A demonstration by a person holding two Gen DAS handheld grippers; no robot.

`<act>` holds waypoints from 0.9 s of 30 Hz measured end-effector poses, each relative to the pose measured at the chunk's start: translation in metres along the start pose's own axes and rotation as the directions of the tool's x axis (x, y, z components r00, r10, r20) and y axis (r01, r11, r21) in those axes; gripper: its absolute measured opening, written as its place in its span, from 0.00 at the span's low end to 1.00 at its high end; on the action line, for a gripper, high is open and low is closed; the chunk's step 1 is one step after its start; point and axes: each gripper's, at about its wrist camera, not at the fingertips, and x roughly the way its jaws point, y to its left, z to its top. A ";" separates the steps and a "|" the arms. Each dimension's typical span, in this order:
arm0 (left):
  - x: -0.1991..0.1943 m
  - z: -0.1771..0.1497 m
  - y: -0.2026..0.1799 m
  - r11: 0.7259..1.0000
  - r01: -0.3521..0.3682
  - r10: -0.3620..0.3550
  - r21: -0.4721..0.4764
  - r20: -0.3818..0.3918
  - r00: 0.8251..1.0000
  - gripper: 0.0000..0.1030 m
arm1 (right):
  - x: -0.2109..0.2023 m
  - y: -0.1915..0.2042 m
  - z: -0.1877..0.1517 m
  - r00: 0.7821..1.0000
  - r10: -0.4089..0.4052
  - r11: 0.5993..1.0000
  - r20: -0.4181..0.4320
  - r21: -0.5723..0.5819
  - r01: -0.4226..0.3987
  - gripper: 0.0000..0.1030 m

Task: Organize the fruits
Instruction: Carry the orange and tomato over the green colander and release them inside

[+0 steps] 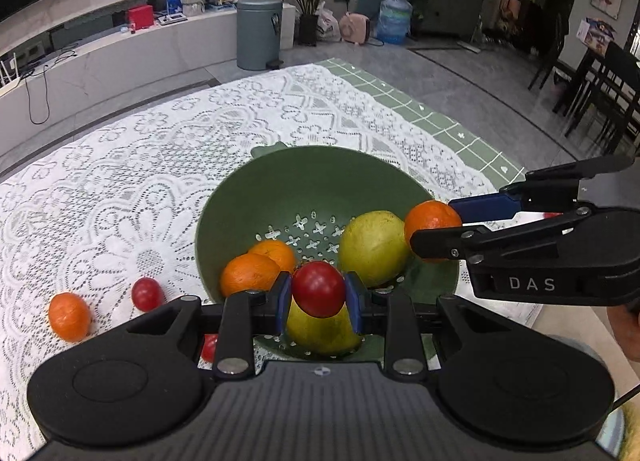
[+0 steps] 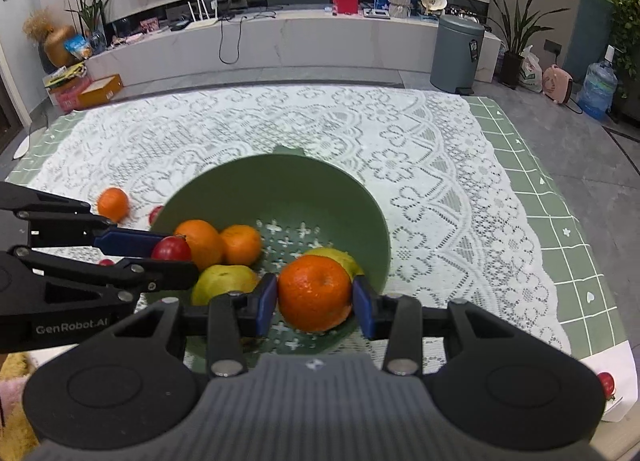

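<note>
Left wrist view: we've got the left gripper (image 1: 319, 288) with its fingers pinched narrow on a tomato (image 1: 319, 288) over the green bowl (image 1: 280, 181). Let go carelessly and it could bounce off the pears, out onto the desk (image 1: 120, 165).

Right wrist view: our right gripper (image 2: 315, 293) clamps a tangerine (image 2: 315, 293) a bit wider, above the bowl's near rim, so a drop here might miss.

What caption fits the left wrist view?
Left gripper holds a red tomato over the green colander as the right gripper brings an orange.
</note>
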 end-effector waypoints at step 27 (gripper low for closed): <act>0.030 -0.002 0.006 0.999 0.026 -0.025 0.033 -0.027 0.999 0.32 | 0.029 0.001 0.017 0.999 -0.035 0.998 -0.016 -0.060 0.034 0.38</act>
